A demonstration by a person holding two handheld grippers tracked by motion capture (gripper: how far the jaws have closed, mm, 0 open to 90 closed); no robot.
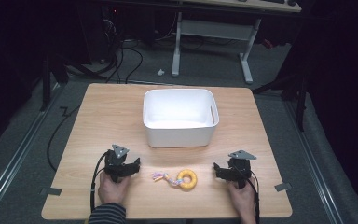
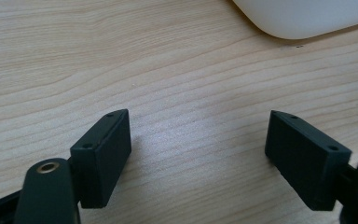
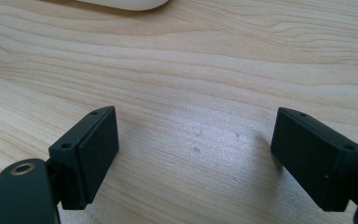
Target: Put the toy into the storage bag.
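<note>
A yellow ring toy [image 1: 187,179] with a short multicoloured rope tail [image 1: 163,177] lies on the wooden table [image 1: 102,116] near its front edge. Behind it stands an empty white bin [image 1: 179,116]. My left gripper [image 1: 131,166] rests on the table left of the toy, held by a hand. My right gripper [image 1: 219,170] rests right of the toy. In the left gripper view the left gripper [image 2: 198,140] has its jaws wide apart over bare wood, and in the right gripper view the right gripper [image 3: 193,140] stands the same, nothing between them.
A corner of the white bin [image 2: 307,18] shows at the top of the left gripper view, and its edge [image 3: 126,3] at the top of the right gripper view. Beyond the table are a dark floor with cables and a white desk frame [image 1: 214,32].
</note>
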